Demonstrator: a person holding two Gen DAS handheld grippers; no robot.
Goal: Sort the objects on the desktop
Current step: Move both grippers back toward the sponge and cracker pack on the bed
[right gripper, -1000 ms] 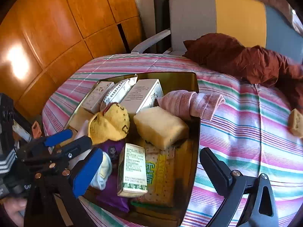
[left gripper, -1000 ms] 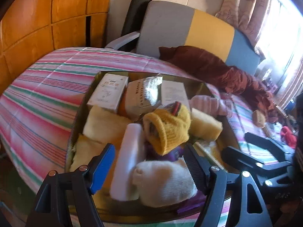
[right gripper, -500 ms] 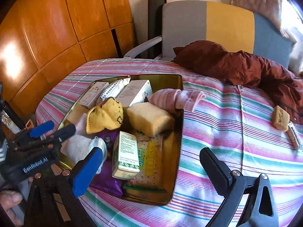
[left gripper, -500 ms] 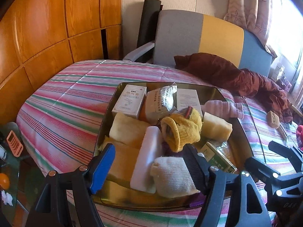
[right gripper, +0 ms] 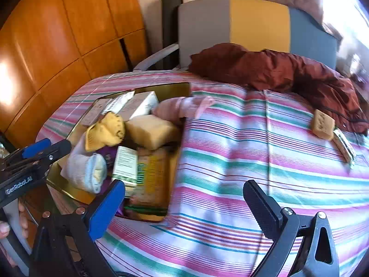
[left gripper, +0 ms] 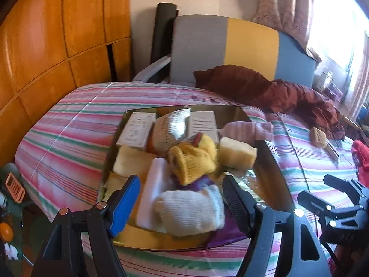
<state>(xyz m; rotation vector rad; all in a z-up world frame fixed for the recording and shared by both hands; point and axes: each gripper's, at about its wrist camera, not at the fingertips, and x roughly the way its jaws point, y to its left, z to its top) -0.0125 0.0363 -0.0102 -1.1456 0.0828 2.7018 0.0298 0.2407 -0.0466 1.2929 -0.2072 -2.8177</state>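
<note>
A gold tray point(left gripper: 272, 168) on the striped cloth holds a heap: a white sock point(left gripper: 191, 210) at its near end, a yellow sock point(left gripper: 191, 159), a yellow sponge point(left gripper: 237, 152), a white bar point(left gripper: 154, 189) and small boxes point(left gripper: 136, 129). A pink sock point(right gripper: 182, 108) hangs over the tray's right rim point(right gripper: 180, 87). My left gripper point(left gripper: 181, 198) hovers open at the near end; the white sock point(right gripper: 85, 173) shows between its fingers, and the pads stand clear of it. My right gripper point(right gripper: 184, 207) is open and empty over bare cloth just right of the tray.
A tan block point(right gripper: 322, 124) and a flat packet lie on the cloth at far right. A maroon garment point(right gripper: 276, 69) is heaped at the back before a grey, yellow and blue chair point(left gripper: 230, 46). Wood panelling point(left gripper: 57, 46) stands left. The table edge drops off at near left.
Both grippers have drawn back from the tray, which looks smaller now. The right one has slid right, from over the tray to over bare cloth. Neither gripper's jaws have changed.
</note>
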